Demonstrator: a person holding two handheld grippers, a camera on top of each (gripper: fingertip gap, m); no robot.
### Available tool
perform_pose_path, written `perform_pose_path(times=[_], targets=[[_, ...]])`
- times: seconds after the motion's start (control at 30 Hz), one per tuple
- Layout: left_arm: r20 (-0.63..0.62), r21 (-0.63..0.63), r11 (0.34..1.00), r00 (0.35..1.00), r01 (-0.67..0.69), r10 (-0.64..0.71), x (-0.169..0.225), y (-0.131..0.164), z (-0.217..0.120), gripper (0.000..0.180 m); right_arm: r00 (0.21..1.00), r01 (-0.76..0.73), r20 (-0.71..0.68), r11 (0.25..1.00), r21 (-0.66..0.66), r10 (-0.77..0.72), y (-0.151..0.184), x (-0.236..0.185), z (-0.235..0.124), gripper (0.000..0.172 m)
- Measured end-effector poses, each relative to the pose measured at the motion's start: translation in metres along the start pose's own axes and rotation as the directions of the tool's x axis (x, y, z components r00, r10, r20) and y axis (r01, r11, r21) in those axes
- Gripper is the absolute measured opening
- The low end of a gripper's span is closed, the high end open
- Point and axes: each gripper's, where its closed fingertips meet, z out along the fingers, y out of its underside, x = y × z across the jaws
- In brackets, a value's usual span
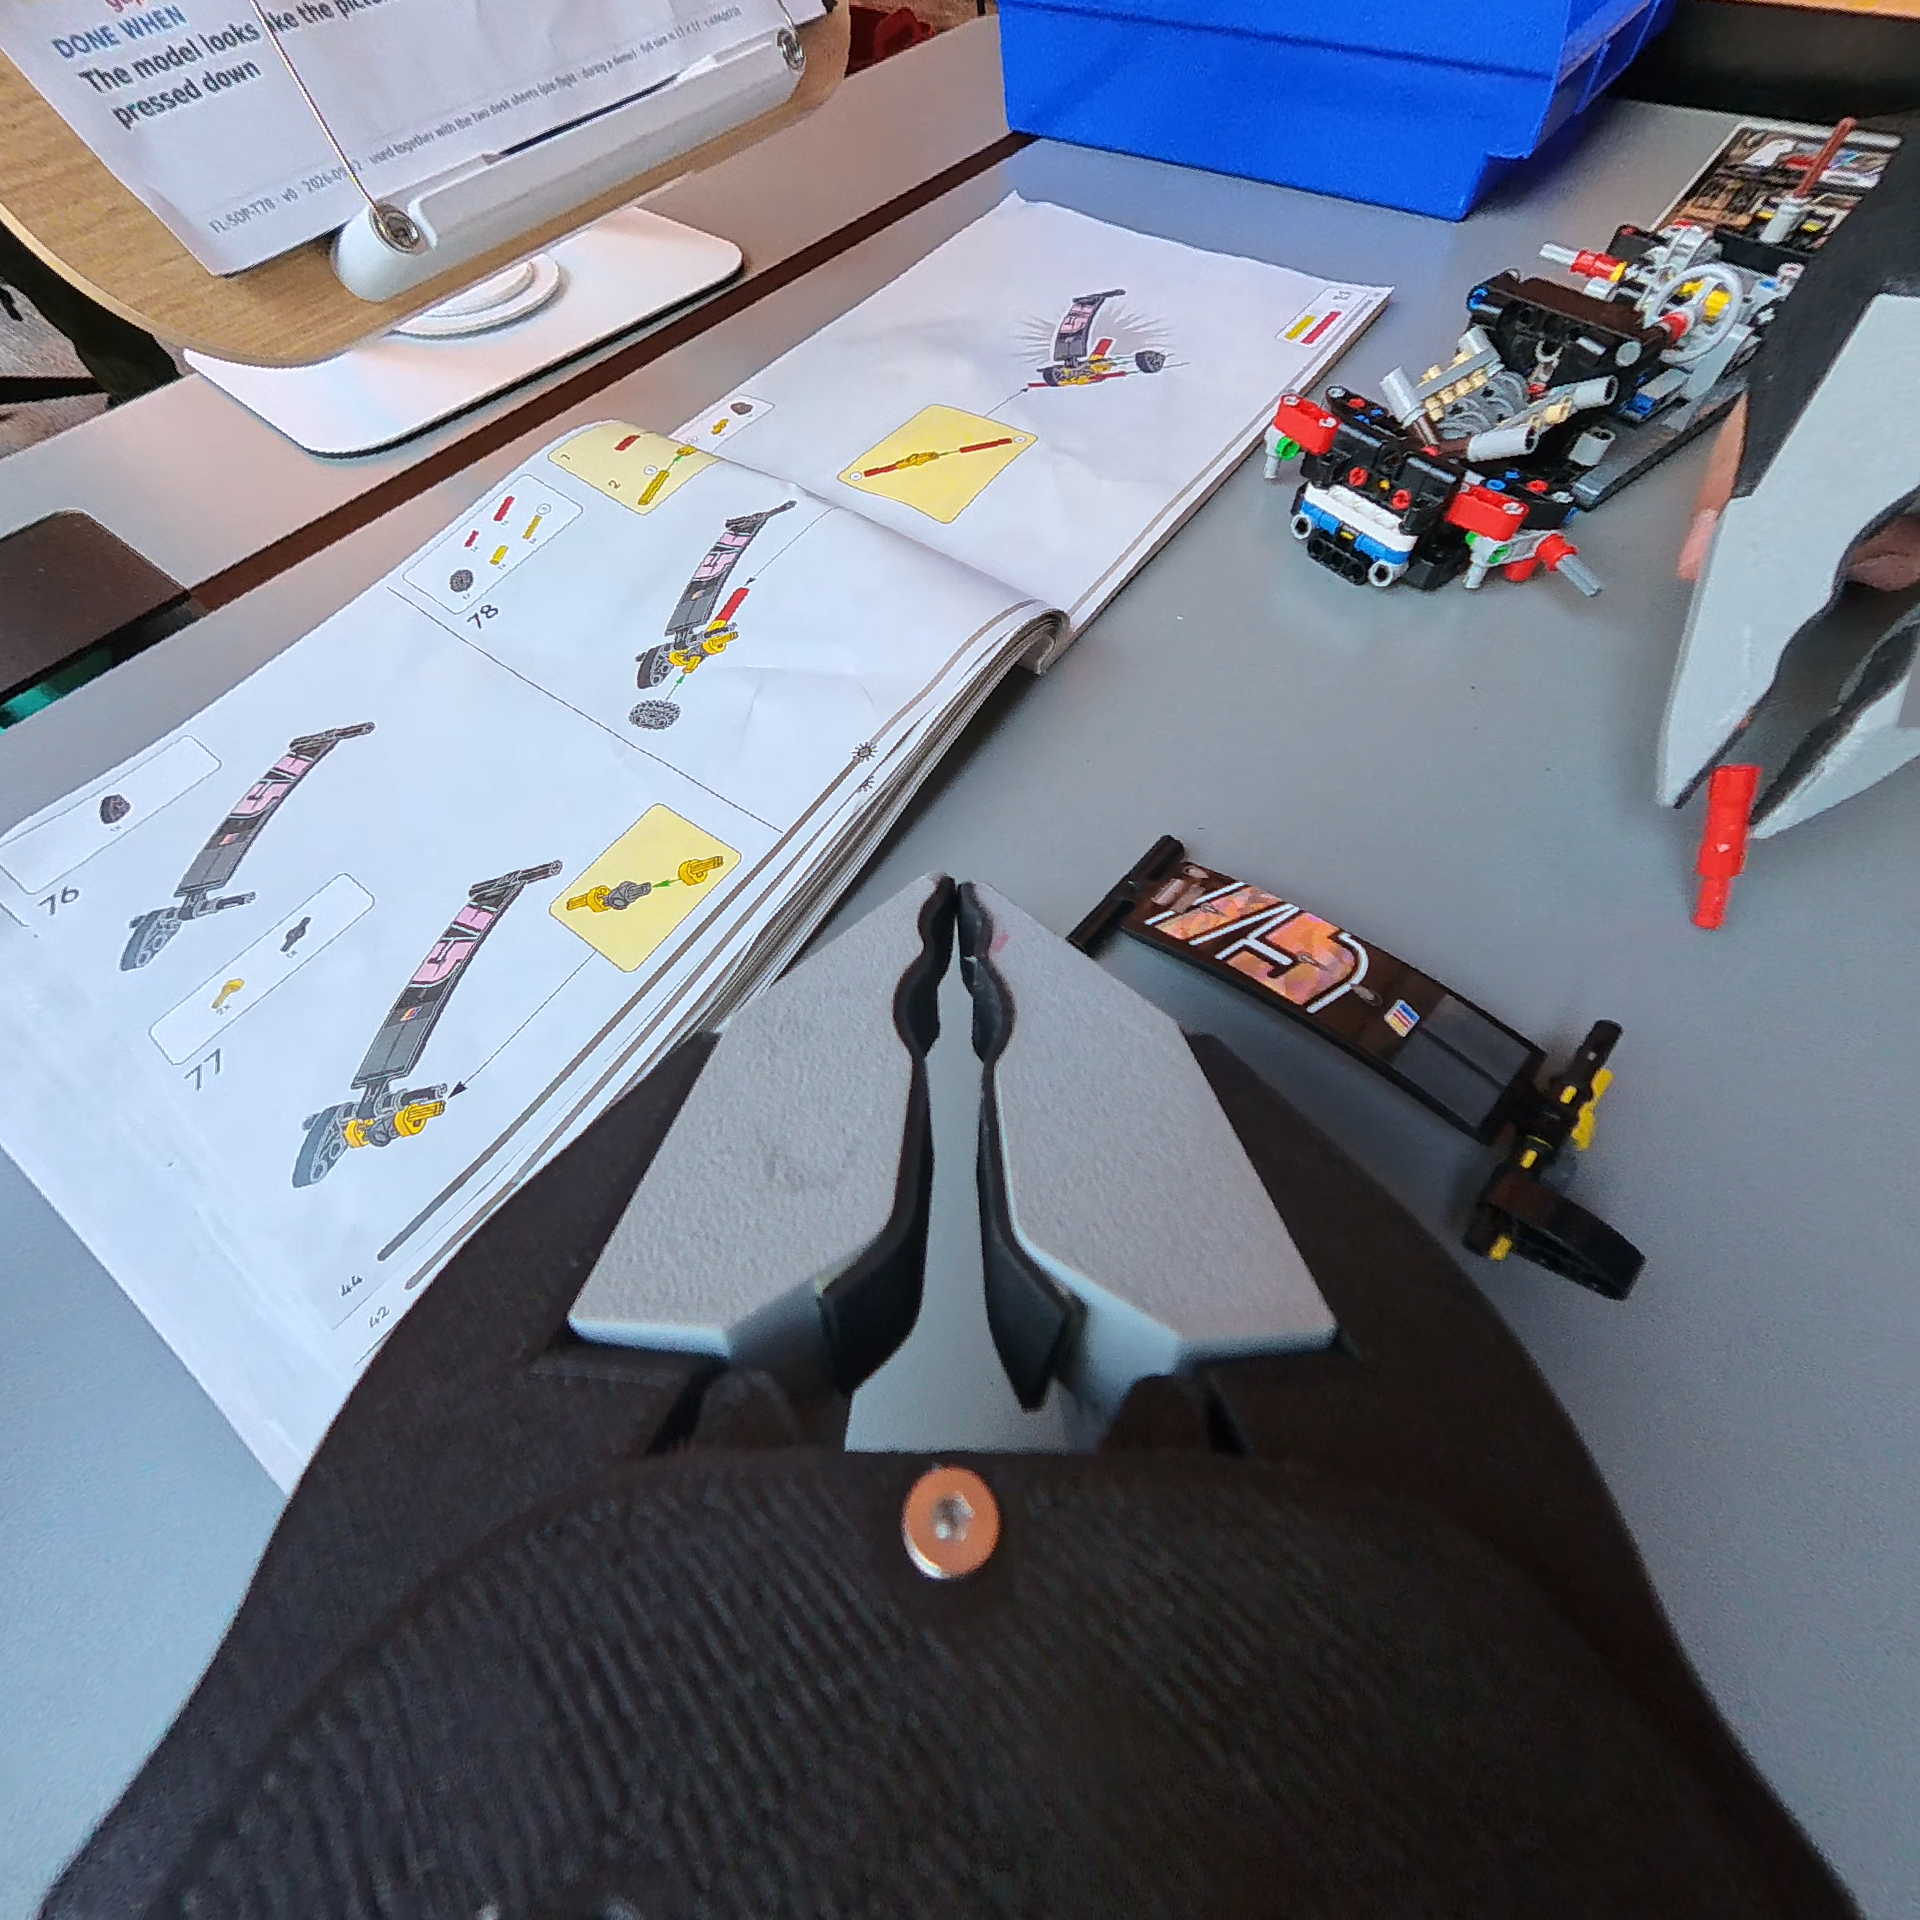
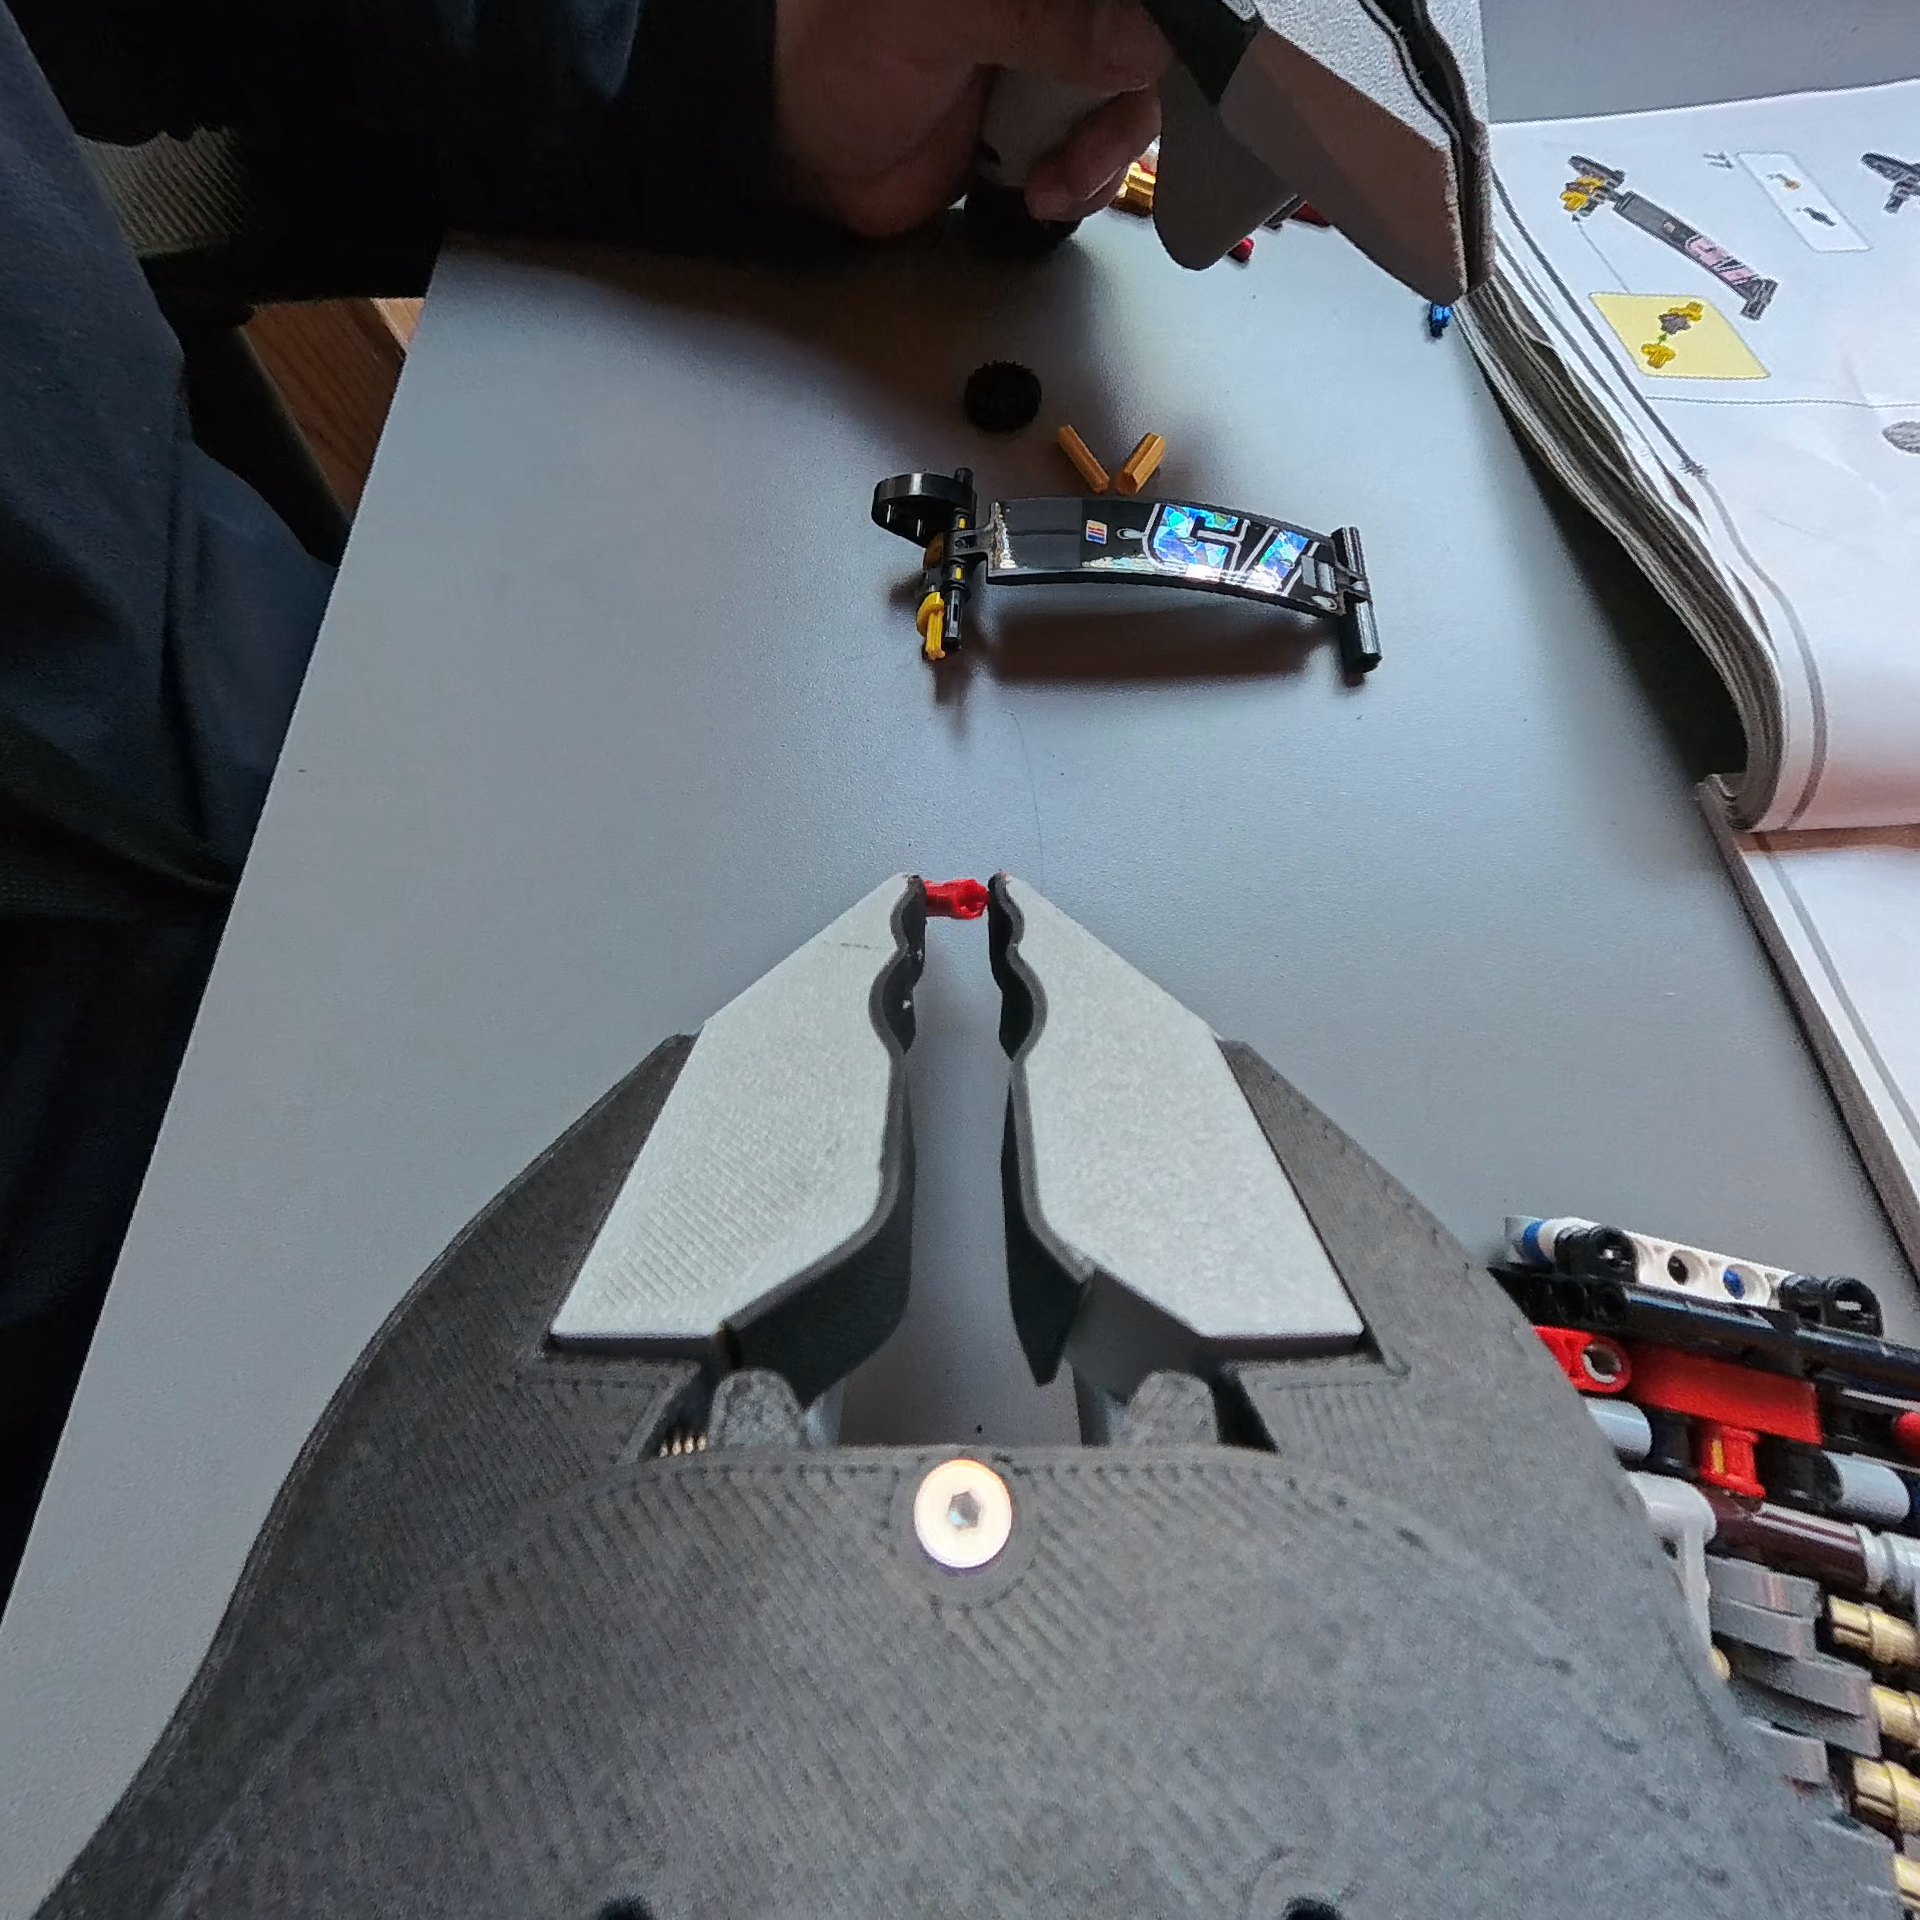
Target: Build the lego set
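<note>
Two grippers over the grey desk (image 2: 623,727): right gripper (image 2: 954,900) pinches a red pin (image 2: 954,898); left gripper (image 1: 956,894) closed, bare, beside black curved panel (image 1: 1320,987). Blue bin (image 1: 1299,94) at far edge, contents hidden.

The left gripper (image 1: 956,891) hangs shut and bare over the grey tabletop (image 1: 1299,727), between the open instruction booklet (image 1: 582,748) and a black curved panel (image 1: 1340,997). Toward the right edge, the right gripper (image 1: 1725,821) pinches a red pin (image 1: 1722,857). A partly built model car (image 1: 1475,457) sits toward the far right corner, near a blue bin (image 1: 1299,94).
</note>
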Motion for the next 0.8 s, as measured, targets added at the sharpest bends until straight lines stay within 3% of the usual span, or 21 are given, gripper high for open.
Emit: perform_pose_path(times=[0.27,0.5,0.67,0.8], targets=[[0.052,0.033,0.999,0.999,-0.009,0.007,-0.009,-0.003,-0.007,0.000,1.000,0.005,-0.019,1.000,0.029,-0.004,-0.003,0.003,-0.004,0.012],[0.214,0.124,0.991,0.977,-0.051,0.023,-0.045,-0.040,-0.100,0.002,0.990,0.040,-0.136,0.990,0.137,-0.021,-0.018,0.013,-0.025,0.016],[0.217,0.011,0.993,0.969,0.116,-0.115,-0.048,-0.003,-0.136,0.015,0.959,0.095,-0.283,0.970,0.223,-0.029,-0.030,0.026,-0.048,0.012],[0.154,-0.065,0.974,0.967,0.215,-0.203,-0.030,0.031,-0.140,0.016,0.976,0.031,-0.217,0.983,0.183,0.009,-0.017,0.023,-0.039,0.006]])
